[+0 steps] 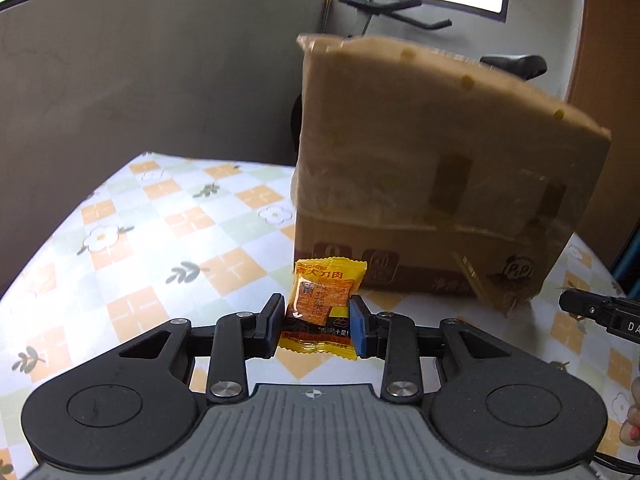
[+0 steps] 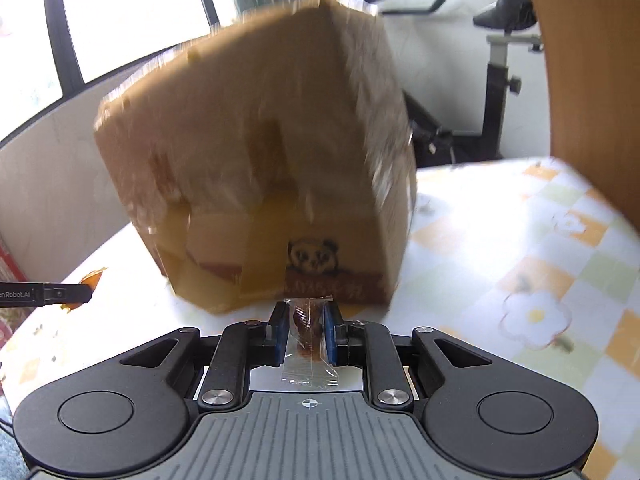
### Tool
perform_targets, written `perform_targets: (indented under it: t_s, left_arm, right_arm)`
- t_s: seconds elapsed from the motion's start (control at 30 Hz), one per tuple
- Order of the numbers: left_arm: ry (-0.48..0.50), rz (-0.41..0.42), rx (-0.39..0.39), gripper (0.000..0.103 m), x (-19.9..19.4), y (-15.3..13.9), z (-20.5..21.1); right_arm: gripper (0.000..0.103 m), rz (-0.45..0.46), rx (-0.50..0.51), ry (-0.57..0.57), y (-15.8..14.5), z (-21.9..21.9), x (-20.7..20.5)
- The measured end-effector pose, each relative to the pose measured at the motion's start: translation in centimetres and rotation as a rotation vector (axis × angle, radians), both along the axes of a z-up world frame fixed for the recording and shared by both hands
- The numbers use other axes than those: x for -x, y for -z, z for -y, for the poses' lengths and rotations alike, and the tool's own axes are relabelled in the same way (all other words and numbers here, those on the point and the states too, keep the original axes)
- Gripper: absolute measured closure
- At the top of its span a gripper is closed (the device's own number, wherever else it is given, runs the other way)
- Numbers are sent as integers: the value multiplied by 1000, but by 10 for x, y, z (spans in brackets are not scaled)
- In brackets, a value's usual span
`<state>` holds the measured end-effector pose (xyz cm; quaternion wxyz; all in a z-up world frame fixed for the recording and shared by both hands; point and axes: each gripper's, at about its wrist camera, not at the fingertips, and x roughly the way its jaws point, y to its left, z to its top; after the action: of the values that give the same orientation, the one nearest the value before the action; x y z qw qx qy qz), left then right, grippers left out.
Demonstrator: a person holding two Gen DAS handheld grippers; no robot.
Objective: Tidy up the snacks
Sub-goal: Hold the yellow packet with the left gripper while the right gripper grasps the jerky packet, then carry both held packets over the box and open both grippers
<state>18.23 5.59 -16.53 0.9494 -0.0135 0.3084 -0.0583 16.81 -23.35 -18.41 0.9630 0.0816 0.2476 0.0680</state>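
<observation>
cardboard box [image 1: 432, 184] stands just beyond both tools' clamped snack packets.

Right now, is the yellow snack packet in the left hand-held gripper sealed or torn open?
Sealed, as far as visible: the yellow snack packet shows intact crimped top and bottom edges, pinched between the left hand-held gripper pads.

Table w/ floral checked cloth [image 1: 132, 248] carries taped cardboard box [image 1: 432, 184].

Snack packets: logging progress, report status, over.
Left tool shut on yellow snack packet. Right tool shut on clear-wrapped snack. Cardboard box directly ahead on table.
</observation>
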Motion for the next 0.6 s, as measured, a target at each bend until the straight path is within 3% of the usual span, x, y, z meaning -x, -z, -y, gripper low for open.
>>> perform_targets:
  t_s: [0.33, 0.47, 0.6]
  left_arm:
    - [88, 255, 31, 67, -10, -98, 17]
    - [116, 315, 39, 67, -36, -128, 35]
    - [158, 336, 35, 67, -69, -144, 59]
  right_arm:
    - [86, 282, 56, -78, -120, 4, -5]
    - [86, 310, 67, -88, -146, -1, -33]
    - [86, 268, 65, -42, -153, -6, -73]
